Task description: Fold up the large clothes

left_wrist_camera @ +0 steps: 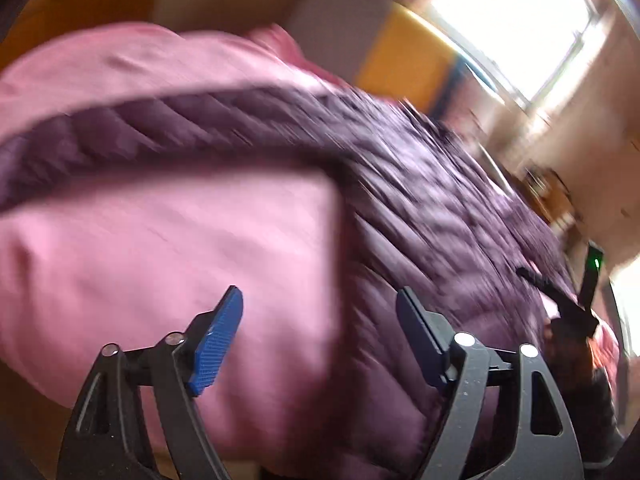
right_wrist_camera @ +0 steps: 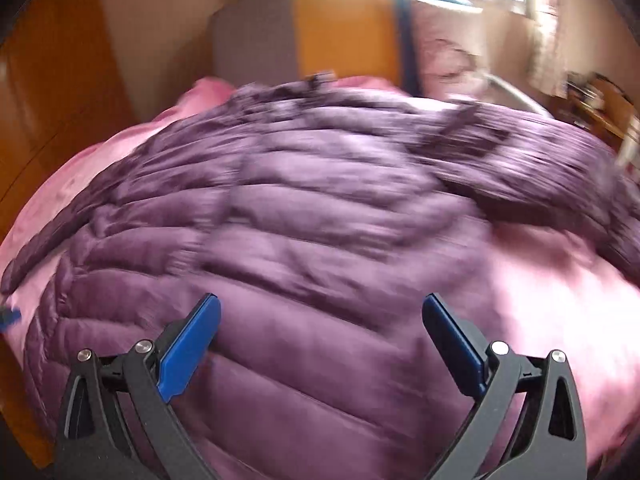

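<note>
Purple quilted puffer jacket spread on a pink-covered bed, both hand-held grippers released above it.

The puffer jacket (right_wrist_camera: 320, 216) lies flat across the pink bedspread (right_wrist_camera: 560, 300), one sleeve (left_wrist_camera: 132, 128) stretched out over the pink fabric in the left wrist view, the other sleeve (right_wrist_camera: 552, 176) angled off toward the right of the right wrist view. The left hand-held gripper (left_wrist_camera: 320, 312) hangs with jaws spread wide, grasping nothing, over the edge where jacket meets bedspread; the right hand-held gripper (right_wrist_camera: 320, 320) is likewise spread and empty over the jacket's lower body. Behind the bed stand a grey and orange headboard (right_wrist_camera: 340, 36), a wooden wardrobe (right_wrist_camera: 52, 92) to the left, a bright window (left_wrist_camera: 516, 24), and a cluttered wooden side table (right_wrist_camera: 600, 100). Both views are motion-blurred.
</note>
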